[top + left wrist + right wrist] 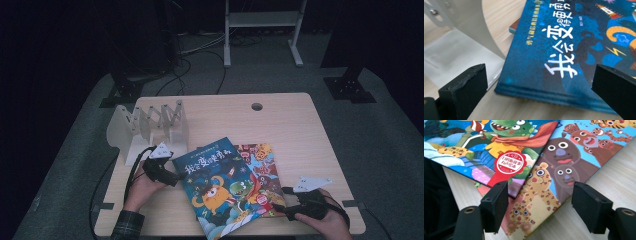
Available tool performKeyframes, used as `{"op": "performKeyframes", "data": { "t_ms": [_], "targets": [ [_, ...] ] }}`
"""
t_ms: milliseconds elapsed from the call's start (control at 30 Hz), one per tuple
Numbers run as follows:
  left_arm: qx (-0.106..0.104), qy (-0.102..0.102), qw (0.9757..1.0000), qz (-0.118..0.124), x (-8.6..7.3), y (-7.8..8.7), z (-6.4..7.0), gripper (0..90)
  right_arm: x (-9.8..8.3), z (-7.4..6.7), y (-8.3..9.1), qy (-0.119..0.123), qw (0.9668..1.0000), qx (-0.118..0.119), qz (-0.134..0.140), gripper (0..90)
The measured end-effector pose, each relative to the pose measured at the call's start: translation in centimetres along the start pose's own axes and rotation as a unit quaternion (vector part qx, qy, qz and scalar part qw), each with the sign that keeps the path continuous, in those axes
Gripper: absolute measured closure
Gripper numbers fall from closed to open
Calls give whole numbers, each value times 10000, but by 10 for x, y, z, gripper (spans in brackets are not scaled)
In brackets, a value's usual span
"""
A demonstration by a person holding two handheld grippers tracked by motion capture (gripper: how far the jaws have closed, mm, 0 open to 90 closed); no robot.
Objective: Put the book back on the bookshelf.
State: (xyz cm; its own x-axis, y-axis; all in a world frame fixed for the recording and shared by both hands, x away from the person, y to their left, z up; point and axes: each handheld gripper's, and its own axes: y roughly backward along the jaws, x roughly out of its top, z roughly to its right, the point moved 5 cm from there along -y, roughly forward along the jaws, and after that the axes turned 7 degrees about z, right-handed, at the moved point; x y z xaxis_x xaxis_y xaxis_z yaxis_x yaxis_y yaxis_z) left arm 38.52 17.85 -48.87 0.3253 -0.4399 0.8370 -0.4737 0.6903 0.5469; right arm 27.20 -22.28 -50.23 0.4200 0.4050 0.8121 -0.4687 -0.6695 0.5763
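Observation:
A blue picture book (220,185) with an orange monster lies askew on top of a second book (261,165) with cartoon animals, near the table's front. My left gripper (176,178) is open at the blue book's left corner; in the left gripper view the blue book (564,50) lies between the wide-spread jaws, above the animal book's edge (513,27). My right gripper (278,209) is open at the books' lower right corner. In the right gripper view its jaws straddle the animal book (554,175), with the blue book (499,147) overlapping it.
A white accordion-style book rack (150,127) stands at the table's left, just behind my left gripper; its base (456,55) is close to the blue book. The wooden table (300,130) has a cable hole (257,106) at the back.

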Motion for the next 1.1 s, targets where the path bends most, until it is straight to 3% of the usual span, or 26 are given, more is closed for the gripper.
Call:
{"op": "performKeyframes", "data": {
  "t_ms": [133, 367, 467, 667, 1100],
  "targets": [
    [-174, 85, 9997, -113, -3, -8, 1, 0, 1, 3, -1, 8, 10000, -55, -7, 293],
    [-204, 101, 9995, -234, -4, -5, 4, 0, 3, 8, -3, -31, 9999, -147, 10, 298],
    [-377, 244, 9985, -323, -6, -5, 7, 0, 4, 14, -3, -47, 9996, -274, 35, 307],
    [-607, 241, 9972, -358, -7, -4, 16, 0, 6, 28, -3, -109, 9989, -456, 35, 309],
    [-722, 142, 9967, -340, -11, 2, 26, 0, 16, 54, -12, -189, 9979, -619, -56, 297]
  ]
}}
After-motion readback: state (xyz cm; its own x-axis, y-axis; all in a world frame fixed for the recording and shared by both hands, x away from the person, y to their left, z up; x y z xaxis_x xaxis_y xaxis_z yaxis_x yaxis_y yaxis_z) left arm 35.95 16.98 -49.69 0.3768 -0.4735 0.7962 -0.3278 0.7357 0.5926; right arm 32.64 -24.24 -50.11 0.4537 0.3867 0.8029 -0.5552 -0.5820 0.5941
